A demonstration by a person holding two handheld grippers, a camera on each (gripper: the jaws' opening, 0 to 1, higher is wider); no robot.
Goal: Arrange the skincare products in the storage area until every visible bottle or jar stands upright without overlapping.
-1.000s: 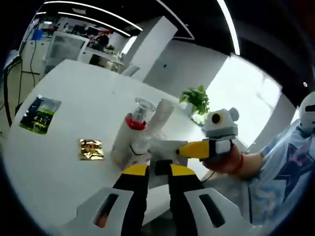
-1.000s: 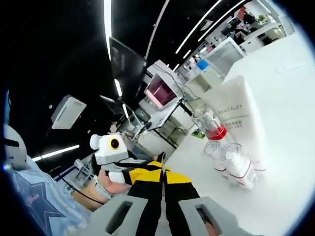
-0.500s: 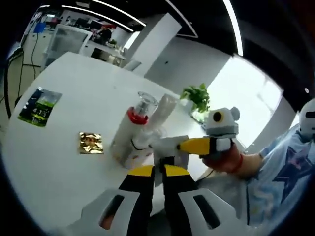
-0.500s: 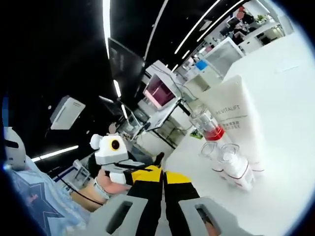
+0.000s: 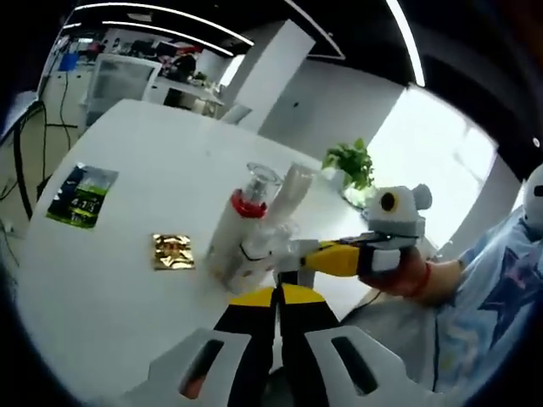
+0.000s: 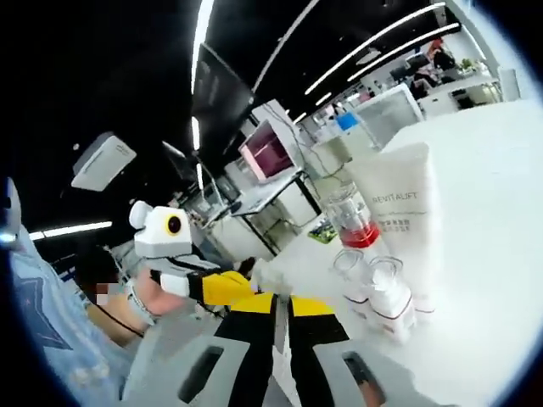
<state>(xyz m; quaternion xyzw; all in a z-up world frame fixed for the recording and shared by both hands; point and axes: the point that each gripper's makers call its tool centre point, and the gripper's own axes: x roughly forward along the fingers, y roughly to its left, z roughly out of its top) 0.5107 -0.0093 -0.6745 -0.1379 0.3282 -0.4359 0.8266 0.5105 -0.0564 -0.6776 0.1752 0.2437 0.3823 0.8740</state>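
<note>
The skincare products stand bunched together on the white tabletop [image 5: 110, 280]: in the left gripper view they sit just above centre, a red-collared bottle [image 5: 240, 222] with a clear cap, a white tube [image 5: 293, 193] behind it and two small clear-capped bottles [image 5: 259, 252] at its foot; in the right gripper view the same group stands at centre right, with the white tube [image 6: 399, 216], the red-collared bottle [image 6: 351, 219] and the two small clear-capped bottles [image 6: 380, 292] all upright. The left gripper [image 5: 277, 297] rises from the bottom centre of its view with its jaws closed on nothing, just short of the cluster. The right gripper [image 6: 281, 303] likewise shows its jaws pressed together and empty; in the left gripper view its yellow jaw tips reach in from the right towards the small bottles. Judging by this, the arranging is near its end, a check or a final nudge; the next move would call for confirming that the bottles stand apart and then drawing both grippers clear without tipping them. Whether the small bottles touch each other or the tube cannot be told, since they overlap in both views. A gold sachet [image 5: 173, 251] and a green packet [image 5: 81, 194] lie at left, their print too small to read.
</note>
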